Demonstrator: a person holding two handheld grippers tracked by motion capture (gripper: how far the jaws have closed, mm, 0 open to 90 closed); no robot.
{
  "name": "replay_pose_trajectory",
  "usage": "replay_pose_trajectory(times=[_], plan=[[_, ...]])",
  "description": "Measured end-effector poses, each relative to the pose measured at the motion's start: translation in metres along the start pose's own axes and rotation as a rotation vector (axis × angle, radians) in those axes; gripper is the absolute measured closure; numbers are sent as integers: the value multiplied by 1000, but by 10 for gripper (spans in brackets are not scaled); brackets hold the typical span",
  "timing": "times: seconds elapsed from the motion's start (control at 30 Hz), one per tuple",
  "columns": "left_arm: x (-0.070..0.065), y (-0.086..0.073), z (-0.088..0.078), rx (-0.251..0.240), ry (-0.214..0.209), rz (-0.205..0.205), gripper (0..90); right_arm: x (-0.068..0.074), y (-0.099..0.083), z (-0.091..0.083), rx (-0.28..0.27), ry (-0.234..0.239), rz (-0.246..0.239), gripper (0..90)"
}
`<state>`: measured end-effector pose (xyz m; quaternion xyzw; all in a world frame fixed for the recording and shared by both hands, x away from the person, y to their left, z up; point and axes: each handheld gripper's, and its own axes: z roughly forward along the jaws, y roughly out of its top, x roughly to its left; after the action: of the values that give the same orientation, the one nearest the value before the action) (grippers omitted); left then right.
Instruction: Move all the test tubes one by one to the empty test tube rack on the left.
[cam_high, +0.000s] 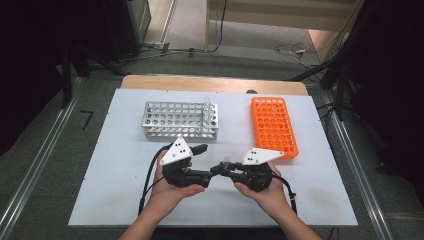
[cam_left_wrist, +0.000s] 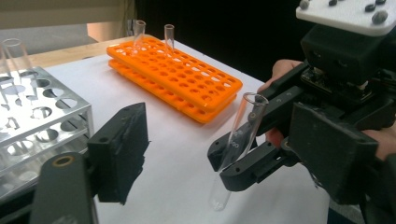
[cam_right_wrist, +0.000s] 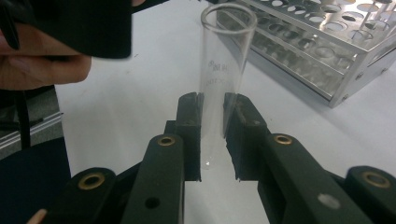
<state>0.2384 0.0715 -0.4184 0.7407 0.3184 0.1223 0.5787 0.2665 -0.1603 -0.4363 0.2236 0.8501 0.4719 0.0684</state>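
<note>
My right gripper (cam_high: 220, 169) (cam_right_wrist: 212, 135) is shut on a clear glass test tube (cam_high: 226, 161) (cam_right_wrist: 219, 79), which it grips low on its body with the mouth up. In the left gripper view the same tube (cam_left_wrist: 239, 140) leans in the right gripper's black fingers (cam_left_wrist: 252, 165). My left gripper (cam_high: 202, 162) (cam_left_wrist: 224, 156) faces it from the left with its jaws open. The tube stands in line with the gap between them, and neither pad touches it. Both grippers are held close together over the front middle of the white table sheet (cam_high: 125, 175).
A metal tube rack (cam_high: 180, 120) (cam_left_wrist: 37, 121) (cam_right_wrist: 327, 51) stands behind the left gripper and holds a few tubes (cam_high: 209, 103) at its right end. An orange rack (cam_high: 273, 127) (cam_left_wrist: 177, 79) lies at the back right with two tubes (cam_left_wrist: 169, 35) in far holes.
</note>
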Motion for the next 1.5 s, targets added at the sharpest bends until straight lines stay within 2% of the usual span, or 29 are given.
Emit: replay_pose_trajectory(times=[0.07, 0.37, 0.43, 0.7, 0.93, 1.37, 1.4, 1.5], plan=[[-3, 0, 2, 3, -7, 17, 290, 1, 0, 1, 1, 5, -3, 741], [-8, 1, 7, 8, -47, 46, 519, 6, 4, 3, 1, 27, -12, 742], [-11, 1, 9, 9, -59, 56, 557, 9, 4, 3, 4, 33, -17, 742], [-14, 0, 12, 20, -54, 79, 673, 12, 7, 3, 5, 55, -25, 742], [-13, 0, 11, 15, -49, 87, 735, 13, 6, 4, 11, 58, -23, 742], [-12, 0, 10, -2, -38, 88, 759, 11, 6, 4, 1, 66, -15, 730], [-12, 0, 10, -5, -34, 86, 759, 11, 6, 3, 0, 66, -16, 704], [-10, 1, 9, -15, -29, 75, 759, 12, 5, 3, -7, 66, -22, 542]])
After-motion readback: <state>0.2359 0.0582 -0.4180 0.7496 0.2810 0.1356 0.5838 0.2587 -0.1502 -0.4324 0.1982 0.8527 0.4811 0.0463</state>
